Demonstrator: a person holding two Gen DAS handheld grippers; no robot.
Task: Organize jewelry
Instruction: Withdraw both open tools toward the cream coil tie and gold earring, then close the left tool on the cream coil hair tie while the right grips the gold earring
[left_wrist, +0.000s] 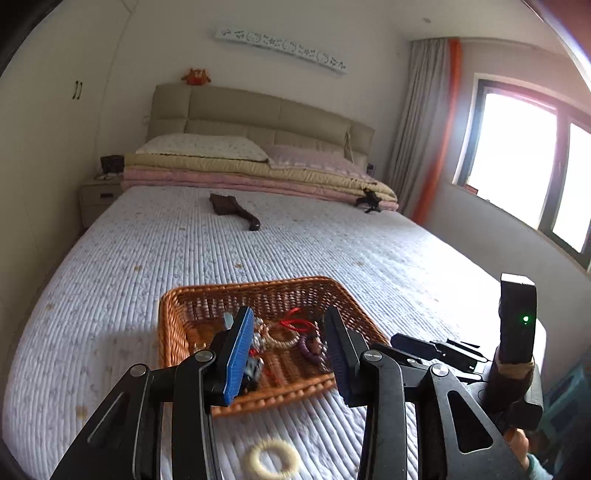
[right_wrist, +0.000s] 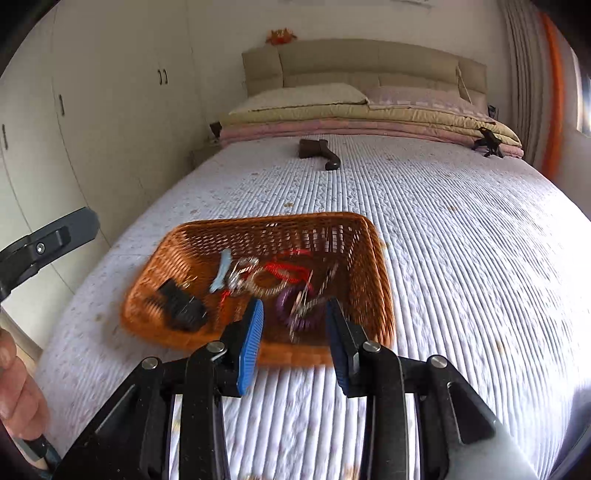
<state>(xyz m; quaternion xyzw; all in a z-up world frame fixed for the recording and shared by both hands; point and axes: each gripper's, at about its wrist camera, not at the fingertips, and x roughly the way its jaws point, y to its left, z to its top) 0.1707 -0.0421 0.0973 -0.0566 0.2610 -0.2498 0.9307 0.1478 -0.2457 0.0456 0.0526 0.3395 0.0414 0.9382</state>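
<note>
Quilted, ribbed bedspread (left_wrist: 332, 251) lay under a woven wicker basket (right_wrist: 380, 280) holding a purple coiled band (right_wrist: 284, 306), red cord (right_wrist: 288, 273) and beaded bracelets. Nearer the camera, a cream ring (left_wrist: 272, 459) sat on the cover. Left gripper (left_wrist: 288, 350) and right gripper (right_wrist: 295, 332) both hung part-open, blue ridged pads gripping nothing.

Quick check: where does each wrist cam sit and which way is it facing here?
Left wrist: on the left gripper, facing the headboard across the orange wicker basket; open blue pads, right gripper alongside, cream ring on the quilt below.
Right wrist: on the right gripper, same heading; open pads, hand at left edge.
Shared: basket, purple coil bracelet, brown brush.
</note>
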